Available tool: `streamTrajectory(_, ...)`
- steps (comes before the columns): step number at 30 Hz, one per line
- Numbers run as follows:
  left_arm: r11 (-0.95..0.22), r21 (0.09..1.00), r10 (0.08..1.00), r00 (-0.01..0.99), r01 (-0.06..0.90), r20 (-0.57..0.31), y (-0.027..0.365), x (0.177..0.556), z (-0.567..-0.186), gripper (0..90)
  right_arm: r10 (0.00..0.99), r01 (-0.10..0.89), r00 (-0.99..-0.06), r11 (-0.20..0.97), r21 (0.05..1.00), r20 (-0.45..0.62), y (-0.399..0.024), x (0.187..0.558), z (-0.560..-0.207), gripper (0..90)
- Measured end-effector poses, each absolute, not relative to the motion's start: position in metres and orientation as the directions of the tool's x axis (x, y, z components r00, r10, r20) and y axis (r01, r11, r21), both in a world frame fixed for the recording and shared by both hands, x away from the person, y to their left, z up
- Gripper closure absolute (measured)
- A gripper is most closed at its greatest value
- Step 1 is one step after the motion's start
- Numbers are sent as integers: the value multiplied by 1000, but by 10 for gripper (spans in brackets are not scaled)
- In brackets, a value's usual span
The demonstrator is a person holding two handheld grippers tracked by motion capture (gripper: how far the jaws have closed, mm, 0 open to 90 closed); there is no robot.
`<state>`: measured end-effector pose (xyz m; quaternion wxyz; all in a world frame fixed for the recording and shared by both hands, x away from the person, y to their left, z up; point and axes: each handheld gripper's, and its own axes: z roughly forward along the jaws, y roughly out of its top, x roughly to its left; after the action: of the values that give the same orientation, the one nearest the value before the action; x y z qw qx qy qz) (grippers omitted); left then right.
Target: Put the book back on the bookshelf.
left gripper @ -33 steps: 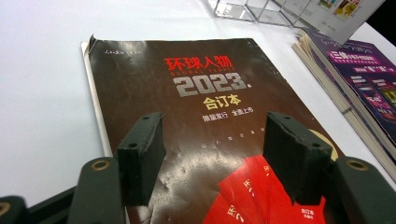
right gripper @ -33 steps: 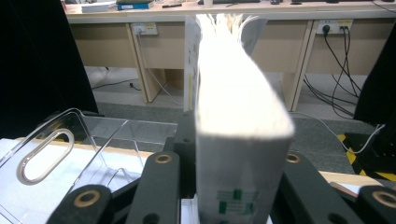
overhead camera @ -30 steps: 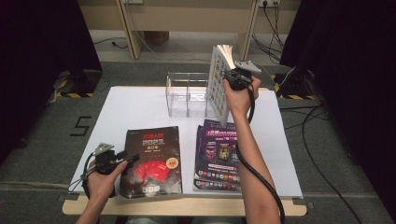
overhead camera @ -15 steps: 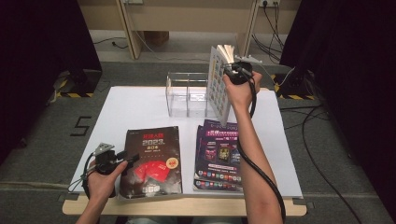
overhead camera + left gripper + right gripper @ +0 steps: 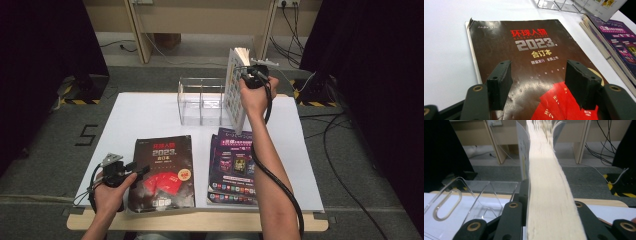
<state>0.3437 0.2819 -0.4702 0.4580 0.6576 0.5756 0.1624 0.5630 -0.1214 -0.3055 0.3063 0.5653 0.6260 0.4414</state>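
Upright magazine (image 5: 234,85) edge-on between right claw (image 5: 248,76) jaws, clamped after closing, beside clear rack (image 5: 201,100)

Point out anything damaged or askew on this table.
The black 2023 magazine has a dog-eared, worn far-left corner and creased cover. The book in the right claw stands upright beside the clear rack, its top pages fanning loose.

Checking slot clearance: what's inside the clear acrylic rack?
The clear rack has nothing visible in its two left compartments. The upright book, clamped in the right gripper, covers the rack's right end, so that part cannot be judged.
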Motion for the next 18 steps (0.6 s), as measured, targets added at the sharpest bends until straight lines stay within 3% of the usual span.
streamTrajectory(9, 87, 788, 907, 278, 610, -316, 283, 345, -471, 377, 979, 373, -176, -33, 927, 105, -120, 560, -299, 744)
streamTrajectory(18, 87, 788, 907, 279, 609, -316, 284, 344, -472, 377, 980, 350, -182, -16, 937, 85, -116, 559, -317, 743)
